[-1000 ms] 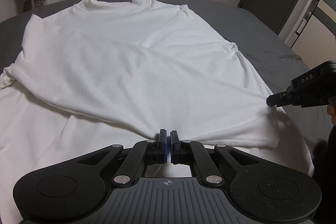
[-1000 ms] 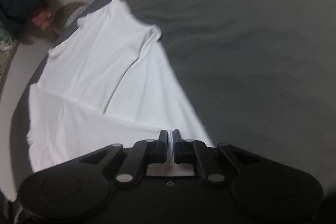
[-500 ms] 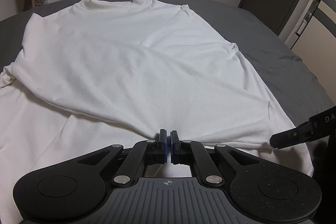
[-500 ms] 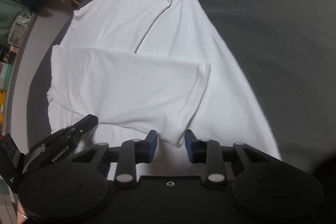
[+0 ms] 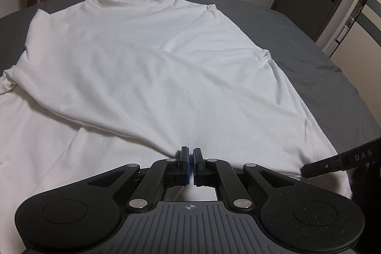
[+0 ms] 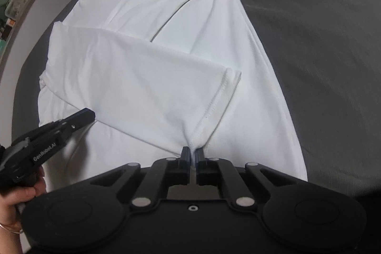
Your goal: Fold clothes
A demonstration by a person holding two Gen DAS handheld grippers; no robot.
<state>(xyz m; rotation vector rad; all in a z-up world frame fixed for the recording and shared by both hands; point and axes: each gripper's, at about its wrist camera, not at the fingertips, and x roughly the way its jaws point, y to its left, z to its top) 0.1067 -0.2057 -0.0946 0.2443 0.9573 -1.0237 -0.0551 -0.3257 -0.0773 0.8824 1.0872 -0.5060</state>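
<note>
Left gripper (image 5: 191, 167): closed, pinching the lower edge of the folded-over layer of the white T-shirt (image 5: 147, 68); a thin blue strip shows between the pads.
Right gripper (image 6: 193, 164): closed on the hemmed sleeve corner (image 6: 198, 142), cloth bunched between its jaws.
T-shirt position: spread on the grey bed (image 5: 321, 68), collar at the far end from both grippers; one side flap with its sleeve (image 6: 166, 87) lies across the body, reaching ahead of both grippers.
Step in hand, judged: side fold of the shirt, flap held at two points along its near edge.
Next move calls for: even tension between both grips, flap laid flat, its edge parallel to the body's long side.
Risk: bunching at the right gripper's corner leaves a crease.
Hand (image 6: 14, 204): holds the left gripper handle, left of the right gripper.
</note>
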